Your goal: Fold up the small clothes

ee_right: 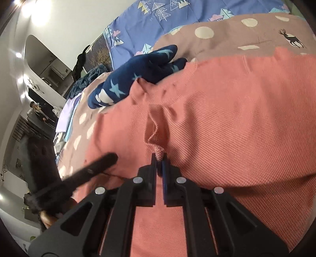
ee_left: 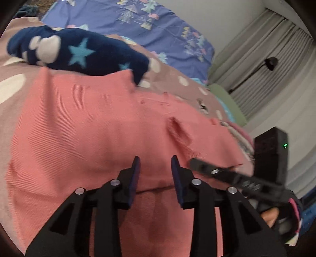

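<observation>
Pink garment (ee_right: 227, 118) pinch clamped in right tongs (ee_right: 159, 158), right view only; left tongs (ee_left: 156, 164) spread above it.

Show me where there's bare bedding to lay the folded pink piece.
Free: dotted brown cover beyond the pink garment, below the blue quilt. Crowded: navy star garment at the far-left edge; clothes pile further left.

The pink garment (ee_left: 88, 122) hides the navy starred cloth's (ee_left: 83, 53) near edge and runs off-frame.
</observation>
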Tool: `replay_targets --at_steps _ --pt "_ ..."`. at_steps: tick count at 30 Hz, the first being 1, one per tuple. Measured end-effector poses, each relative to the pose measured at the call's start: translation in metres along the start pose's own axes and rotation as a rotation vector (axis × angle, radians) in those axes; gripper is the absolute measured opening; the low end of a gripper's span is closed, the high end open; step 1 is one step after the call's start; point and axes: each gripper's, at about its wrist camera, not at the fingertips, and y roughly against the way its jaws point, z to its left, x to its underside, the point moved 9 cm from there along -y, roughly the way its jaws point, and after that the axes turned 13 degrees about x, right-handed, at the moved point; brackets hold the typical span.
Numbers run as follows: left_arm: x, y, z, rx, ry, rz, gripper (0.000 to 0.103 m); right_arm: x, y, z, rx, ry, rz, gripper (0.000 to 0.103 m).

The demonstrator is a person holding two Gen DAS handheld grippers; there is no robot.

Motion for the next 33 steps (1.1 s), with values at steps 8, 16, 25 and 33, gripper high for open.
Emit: replay_targets --at_steps 8,16,25,33 --pt "-0.007 -0.069 -0.030 0.077 0.077 0.121 0.063 -0.003 0.010 0.003 0.037 0.069 -0.048 0.009" --pt "-0.028 -0.077 -0.050 0.032 -0.006 0.103 0.003 0.006 0.035 -0.012 0.059 0.113 -0.098 0.013" --pt "-0.089 0.007 -0.082 -0.016 -0.168 -0.034 0.003 0.009 0.042 -0.100 0.128 -0.154 -0.119 0.002" --pt "-0.097 0.084 -0.022 -0.145 -0.117 -0.114 0.003 0.011 0.038 -0.091 0.175 -0.098 -0.137 0.005"
